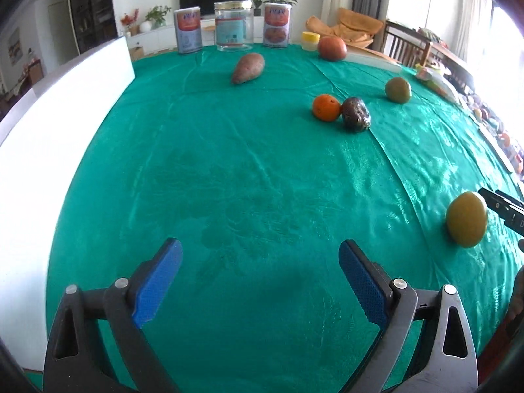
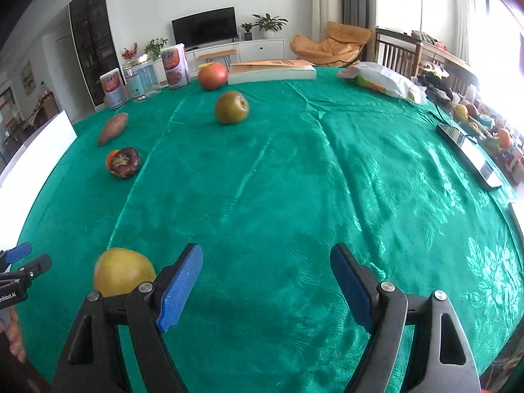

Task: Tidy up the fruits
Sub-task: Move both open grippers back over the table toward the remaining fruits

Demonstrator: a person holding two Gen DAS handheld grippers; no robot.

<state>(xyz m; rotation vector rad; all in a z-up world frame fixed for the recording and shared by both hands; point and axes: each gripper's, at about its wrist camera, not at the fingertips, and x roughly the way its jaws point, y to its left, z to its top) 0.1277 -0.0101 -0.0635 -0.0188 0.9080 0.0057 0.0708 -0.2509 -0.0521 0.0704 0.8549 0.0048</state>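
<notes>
You are holding the left gripper (image 1: 260, 281) with its jaws spread wide and nothing between them, over bare green cloth (image 1: 262, 180). The yellow-green fruit (image 1: 466, 219) is sitting off to its right, near the table's edge. You are keeping the right gripper (image 2: 267, 286) released too, also empty; the same fruit is lying just beside its left finger (image 2: 180, 288), outside the jaws, so the right hand looks nearer.
</notes>
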